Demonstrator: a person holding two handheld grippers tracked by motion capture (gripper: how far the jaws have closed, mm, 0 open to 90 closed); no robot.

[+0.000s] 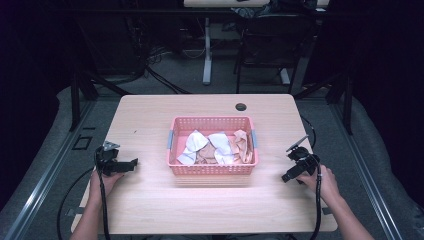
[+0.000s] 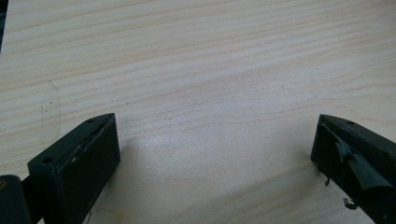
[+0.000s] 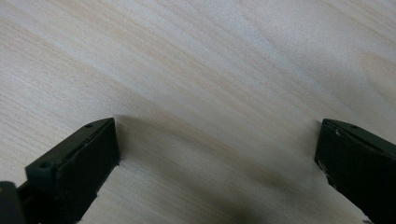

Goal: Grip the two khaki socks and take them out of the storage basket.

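A big light wooden table (image 1: 150, 200) with a pale grain takes up the middle of the high view. It has a small dark round hole (image 1: 241, 107) near its far edge.

In the middle of the table sits a pink plastic basket (image 1: 212, 169) with a grid of little holes in its walls and grey handles on its short sides. Inside it lies a heap of white and tan cloth pieces (image 1: 216, 146), all jumbled together.

The person's left hand (image 1: 102, 184) holds the black left gripper (image 1: 134, 164) on the table, well apart from the basket's left side. It has a grey three-cornered plate on top, and a black cable trails back from it. In the left gripper view its two jaws are spread wide, with bare wood between them.

The person's right hand (image 1: 320, 182) holds the black right gripper (image 1: 287, 176) near the basket's right side, not touching it. In the right gripper view its jaws are also spread wide over bare wood.
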